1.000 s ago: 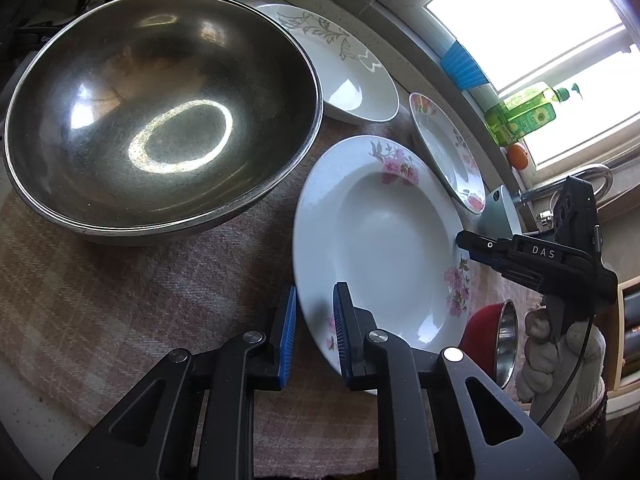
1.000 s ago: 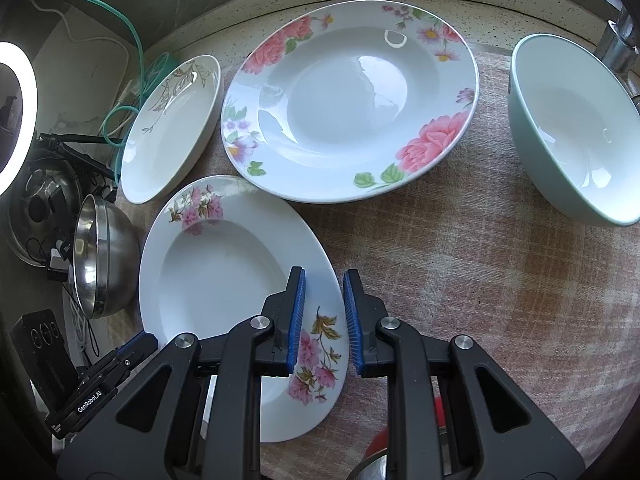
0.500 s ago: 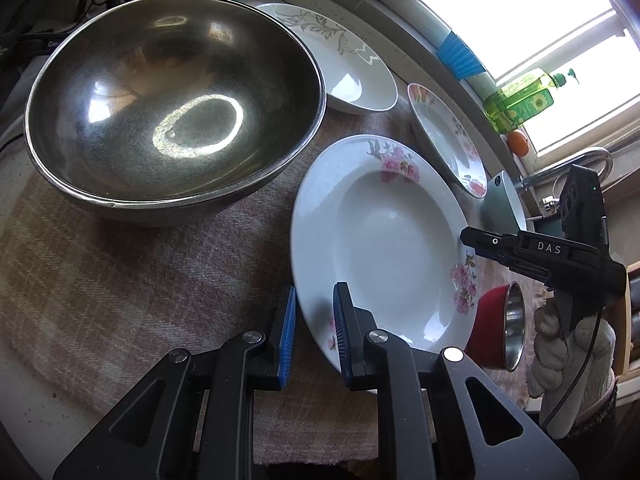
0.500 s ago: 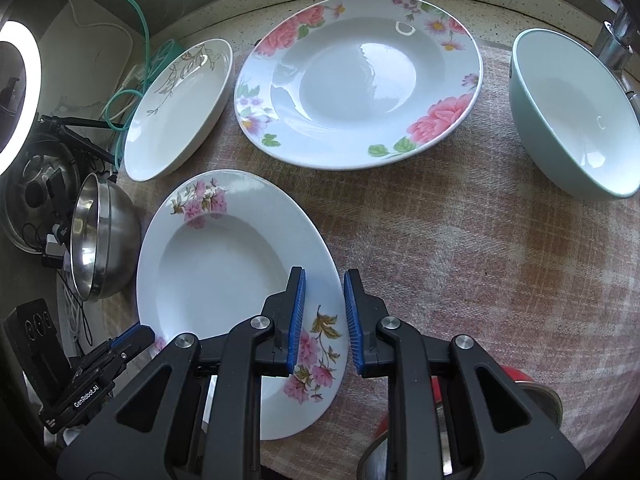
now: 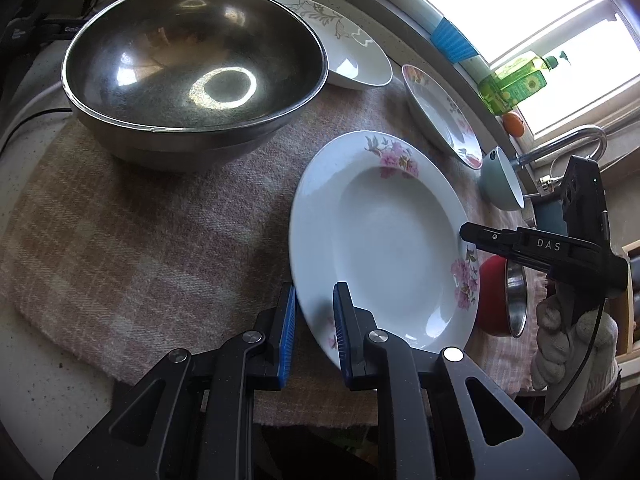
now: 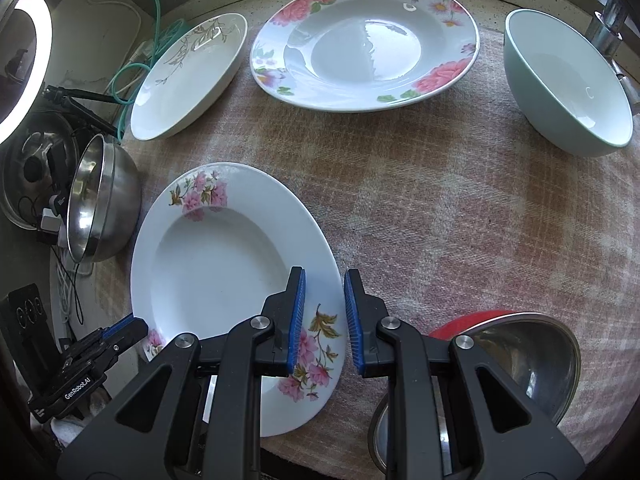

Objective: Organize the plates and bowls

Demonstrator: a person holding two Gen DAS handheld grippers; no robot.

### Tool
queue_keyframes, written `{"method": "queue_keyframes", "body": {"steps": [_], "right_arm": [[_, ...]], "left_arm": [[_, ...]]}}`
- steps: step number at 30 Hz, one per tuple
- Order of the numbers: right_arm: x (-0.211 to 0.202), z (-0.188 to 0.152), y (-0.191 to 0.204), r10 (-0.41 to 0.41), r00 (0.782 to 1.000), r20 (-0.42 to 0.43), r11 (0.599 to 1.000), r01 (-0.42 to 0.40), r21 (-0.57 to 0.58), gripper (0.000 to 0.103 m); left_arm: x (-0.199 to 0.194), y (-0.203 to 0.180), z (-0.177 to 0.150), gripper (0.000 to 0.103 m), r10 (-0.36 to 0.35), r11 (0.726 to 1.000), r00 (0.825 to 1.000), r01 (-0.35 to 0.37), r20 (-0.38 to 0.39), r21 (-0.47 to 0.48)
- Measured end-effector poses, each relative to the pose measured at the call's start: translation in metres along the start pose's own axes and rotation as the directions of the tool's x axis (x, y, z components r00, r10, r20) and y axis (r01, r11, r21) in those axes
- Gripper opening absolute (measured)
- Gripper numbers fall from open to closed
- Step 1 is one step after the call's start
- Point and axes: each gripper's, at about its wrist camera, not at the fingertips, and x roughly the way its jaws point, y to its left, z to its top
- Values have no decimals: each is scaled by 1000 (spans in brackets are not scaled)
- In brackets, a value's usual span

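Observation:
A white deep plate with pink flowers [image 5: 384,236] [image 6: 224,256] is held between both grippers above the plaid cloth [image 6: 440,200]. My left gripper [image 5: 314,322] straddles its near rim, jaws a plate's thickness apart. My right gripper [image 6: 323,318] straddles the opposite rim, by the flower print. A larger rose plate [image 6: 364,40] [image 5: 440,116] lies at the back, a white plate with a brown leaf print [image 6: 188,76] [image 5: 340,40] beside it. A big steel bowl [image 5: 196,68] [image 6: 100,196] stands at the left.
A mint bowl [image 6: 568,84] [image 5: 500,180] stands near the tap [image 5: 560,144]. A small red-and-steel bowl [image 6: 516,344] [image 5: 500,296] sits by the cloth's front edge. A green cable [image 6: 140,60], a ring light [image 6: 28,60] and an oil bottle [image 5: 516,80] line the edges.
Both grippers have pulled back and up with the pink-flower plate; the rose plate, mint bowl and steel bowl now lie farther off in both views. The red bowl shows more.

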Motion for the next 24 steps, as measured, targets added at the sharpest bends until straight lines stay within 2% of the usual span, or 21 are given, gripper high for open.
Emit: {"method": "queue_keyframes", "body": {"steps": [11,24], "right_arm": [[2,-8,7,-10,1000,-3,1000,10,-14,21],[5,-11,11,-27,1000,-3,999,27,-21,23]], "left_arm": [[-3,0,-13,16,-8,1000,1000,8,-18,1],[-2,-2,-14,16,-4,1000,1000,5,-25,11]]}}
